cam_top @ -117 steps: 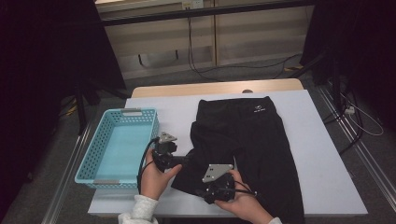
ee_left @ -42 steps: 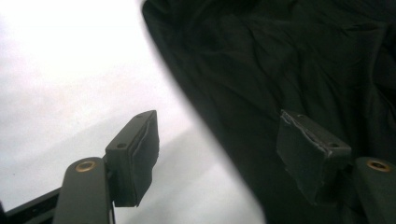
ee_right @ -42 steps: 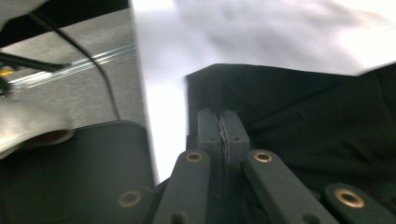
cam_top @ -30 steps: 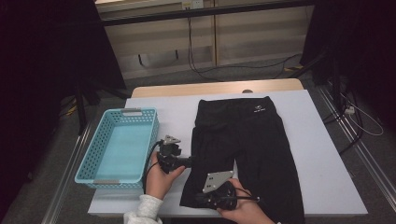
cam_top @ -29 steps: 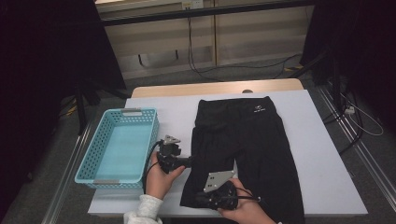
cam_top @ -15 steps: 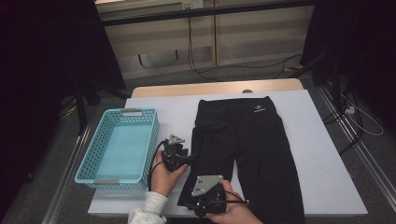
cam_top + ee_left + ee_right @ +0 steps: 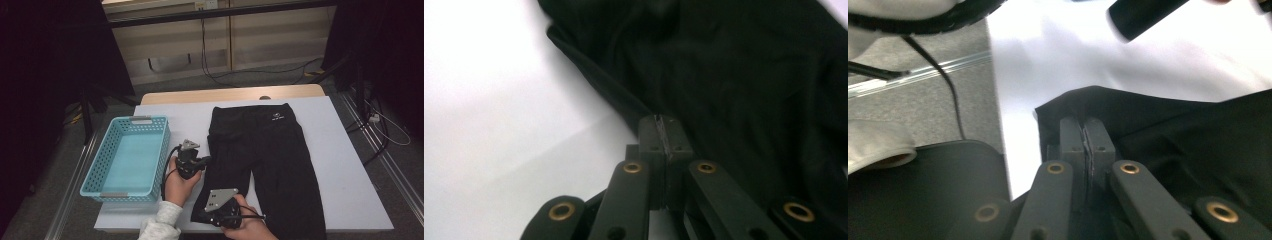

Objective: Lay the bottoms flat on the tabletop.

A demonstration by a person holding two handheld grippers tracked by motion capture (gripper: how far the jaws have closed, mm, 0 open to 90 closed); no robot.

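Note:
Black trousers [image 7: 270,150] lie flat on the white table [image 7: 345,170], waistband far, legs toward me. My left gripper [image 7: 202,161] is at the outer edge of the left leg, about halfway down. In the left gripper view its jaws [image 7: 659,127] are shut, with the edge of the black cloth [image 7: 749,75] running into their tip. My right gripper [image 7: 207,216] is at that leg's hem by the table's front edge. Its jaws [image 7: 1084,131] are shut on the hem corner of the trousers [image 7: 1198,135].
An empty light-blue plastic basket [image 7: 134,120] stands on the table's left side, just left of my left hand. The table's front edge and grey floor [image 7: 923,100] lie right beside the right gripper. A tan board [image 7: 230,94] borders the far side of the table.
The right gripper has moved left and toward the front edge with the hem. The left gripper has shifted slightly right, and the left leg's outer edge now runs straighter.

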